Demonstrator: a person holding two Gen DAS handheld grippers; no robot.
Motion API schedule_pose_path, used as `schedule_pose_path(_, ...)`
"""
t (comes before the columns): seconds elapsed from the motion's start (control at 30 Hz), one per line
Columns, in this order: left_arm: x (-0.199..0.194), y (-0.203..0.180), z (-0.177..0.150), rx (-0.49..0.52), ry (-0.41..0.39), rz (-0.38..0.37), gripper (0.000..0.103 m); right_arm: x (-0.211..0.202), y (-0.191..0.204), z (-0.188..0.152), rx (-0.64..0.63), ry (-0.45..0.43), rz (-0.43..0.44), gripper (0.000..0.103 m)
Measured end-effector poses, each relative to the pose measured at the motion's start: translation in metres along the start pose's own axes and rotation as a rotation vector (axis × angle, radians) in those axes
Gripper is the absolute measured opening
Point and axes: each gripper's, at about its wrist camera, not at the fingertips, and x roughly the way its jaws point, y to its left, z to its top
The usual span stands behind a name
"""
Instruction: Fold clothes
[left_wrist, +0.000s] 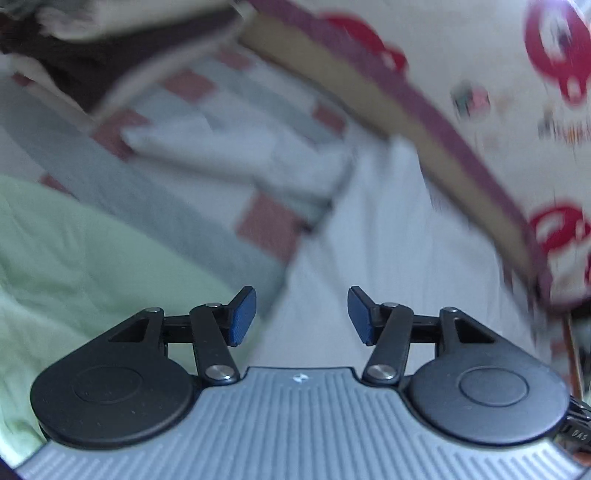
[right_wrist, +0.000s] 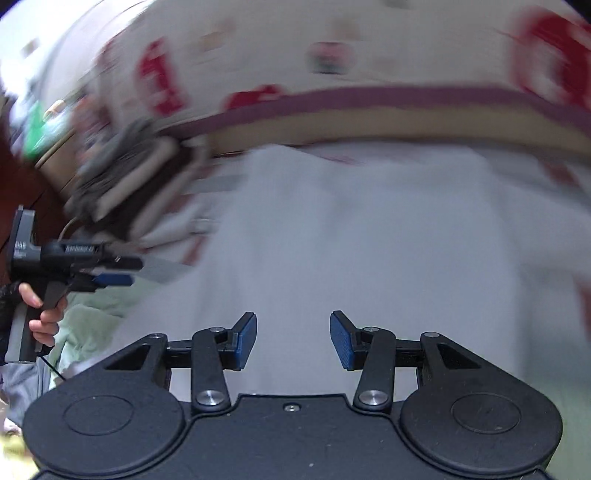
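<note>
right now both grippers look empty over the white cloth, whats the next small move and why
Probably lower the right gripper onto the white garment and pinch an edge: its fingers stand open with nothing between them, and the cloth lies flat, unfolded, right ahead.

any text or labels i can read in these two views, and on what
Nothing reads cleanly.
Left gripper: light lettering on its grey body and along its side in the right wrist view, too small and blurred to read.
Left wrist view, lower right edge: tiny markings on a black part, too small to read.
Wall covering: red shapes and small coloured marks, blurred; no words legible.
</note>
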Motion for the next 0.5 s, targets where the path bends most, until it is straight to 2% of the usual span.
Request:
schedule_pose_path(0.1,0.004,0.007,0.02,0.035,-0.056,0.058,0.054,0.059,0.028,0.053,-0.061,0.074,0.05,0.05)
schedule_pose_path(0.2,0.015,0.01,0.038,0.092,-0.09,0.116,0.054,0.115,0.05,0.101,-0.039,0.159,0.046,0.05)
schedule_pose_path(0.3,0.036,0.005,0.051,0.209,-0.117,0.171,0.054,0.151,0.067,0.134,-0.035,0.19,-0.036,0.05)
schedule_pose_path(0.37,0.051,-0.002,0.055,0.309,-0.155,0.224,0.054,0.172,0.072,0.151,-0.04,0.196,-0.139,0.05)
schedule_pose_path(0.4,0.056,-0.004,0.056,0.348,-0.174,0.243,0.054,0.179,0.072,0.157,-0.036,0.189,-0.161,0.05)
schedule_pose_path(0.5,0.068,-0.004,0.064,0.406,-0.198,0.229,0.054,0.2,0.068,0.171,-0.013,0.167,-0.213,0.05)
